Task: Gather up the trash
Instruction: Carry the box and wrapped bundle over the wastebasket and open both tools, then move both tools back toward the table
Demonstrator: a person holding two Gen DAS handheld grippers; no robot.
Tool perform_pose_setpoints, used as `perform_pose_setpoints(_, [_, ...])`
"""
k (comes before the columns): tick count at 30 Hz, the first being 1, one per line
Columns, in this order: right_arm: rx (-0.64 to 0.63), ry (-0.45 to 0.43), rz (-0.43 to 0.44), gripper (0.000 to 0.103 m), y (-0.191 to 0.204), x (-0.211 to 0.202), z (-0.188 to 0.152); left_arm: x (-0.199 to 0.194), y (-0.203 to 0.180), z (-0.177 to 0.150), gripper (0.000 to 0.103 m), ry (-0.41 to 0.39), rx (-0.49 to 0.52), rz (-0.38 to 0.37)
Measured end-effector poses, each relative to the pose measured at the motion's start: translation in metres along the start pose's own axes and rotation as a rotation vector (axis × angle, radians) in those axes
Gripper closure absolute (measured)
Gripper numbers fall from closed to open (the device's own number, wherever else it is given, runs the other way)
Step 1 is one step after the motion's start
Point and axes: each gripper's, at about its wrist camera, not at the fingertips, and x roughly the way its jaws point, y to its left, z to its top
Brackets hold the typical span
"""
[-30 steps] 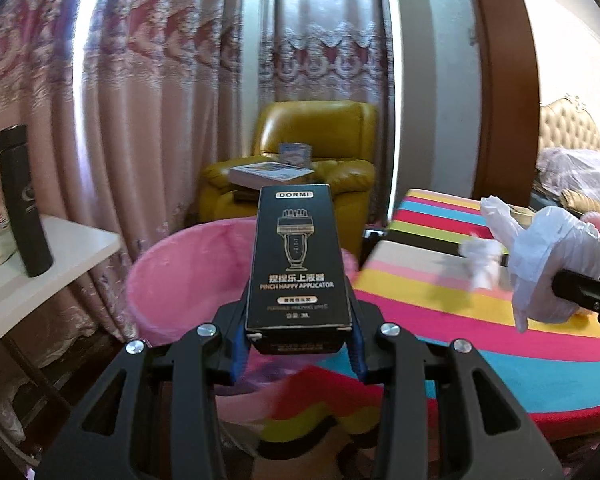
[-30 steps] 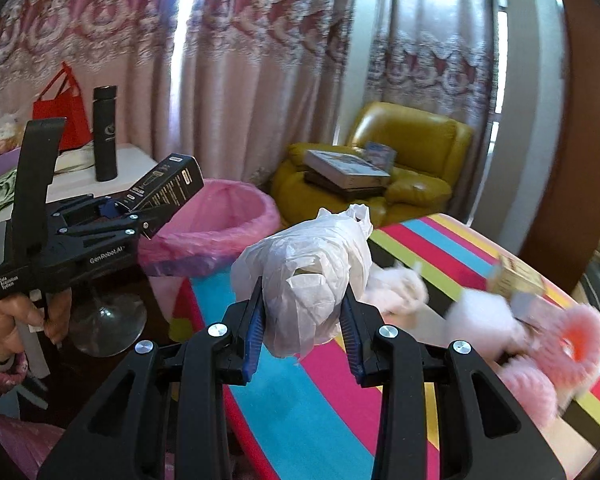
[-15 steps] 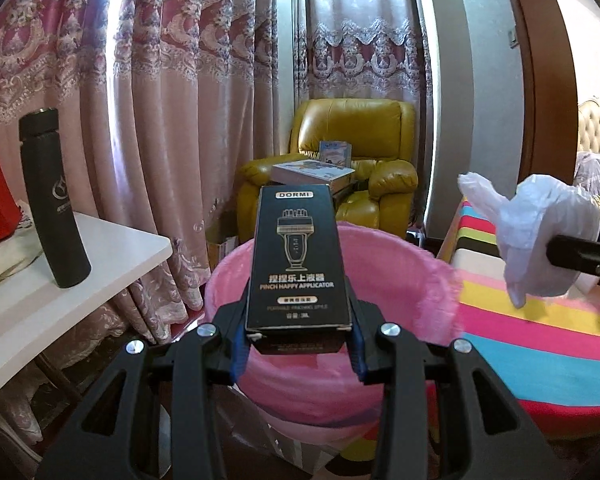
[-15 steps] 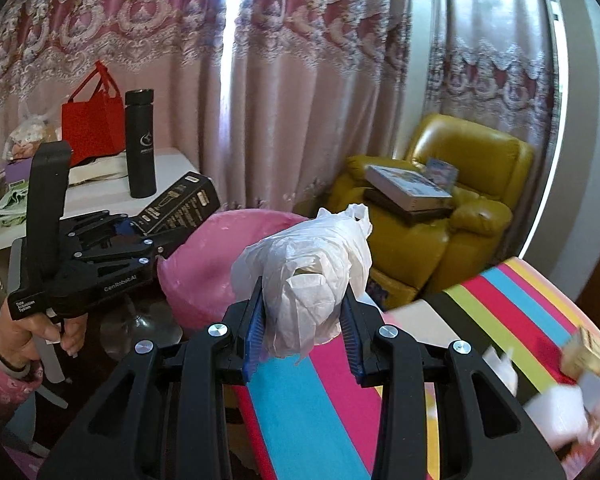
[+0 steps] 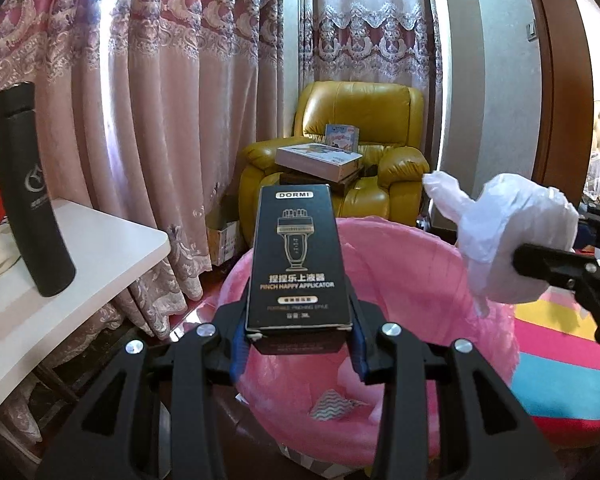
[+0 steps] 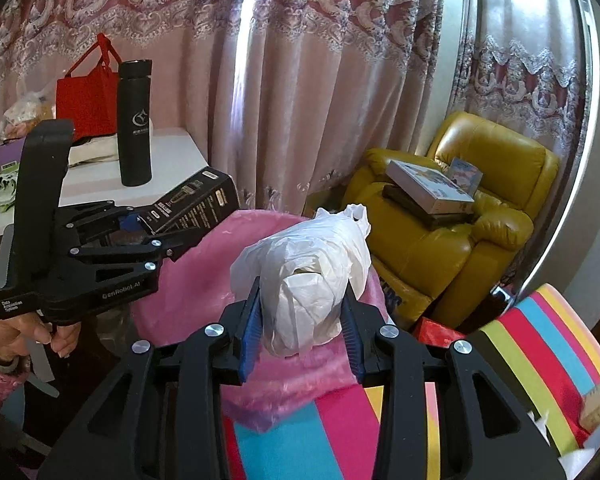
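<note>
Trash hangs over the pink-lined bin point(image 5: 380, 360): a stiff, light black carton point(image 5: 298, 258) clamped at its base in the left hand-held gripper point(image 5: 298, 338), and a soft, crushable white bag wad point(image 6: 306, 280) between the right hand-held gripper's point(image 6: 300, 334) opening jaws.

Both wrist views look down, close above the shared pink bin point(image 5: 420, 280).

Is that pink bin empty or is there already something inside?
Not empty: the pink bin has a small wavy-patterned scrap lying at its bottom.
</note>
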Motion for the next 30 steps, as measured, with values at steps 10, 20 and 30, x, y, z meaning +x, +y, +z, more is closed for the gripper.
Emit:
perform_pose_setpoints(10, [0.051, -0.029, -0.053, 0.032, -0.017, -0.029, -0.017, -0.018, 0.007, -0.016, 0.015, -0.051, -0.010, 0.116])
perform_pose_setpoints(20, [0.172, -0.039, -0.150, 0.024, -0.046, -0.100, -0.065, -0.051, -0.046, -0.033, 0.005, -0.092, 0.083, 0.048])
perform_pose_setpoints(30, [0.346, -0.034, -0.328, 0.023, -0.101, -0.179, -0.127, -0.052, -0.163, -0.044, 0.005, -0.051, 0.206, -0.199])
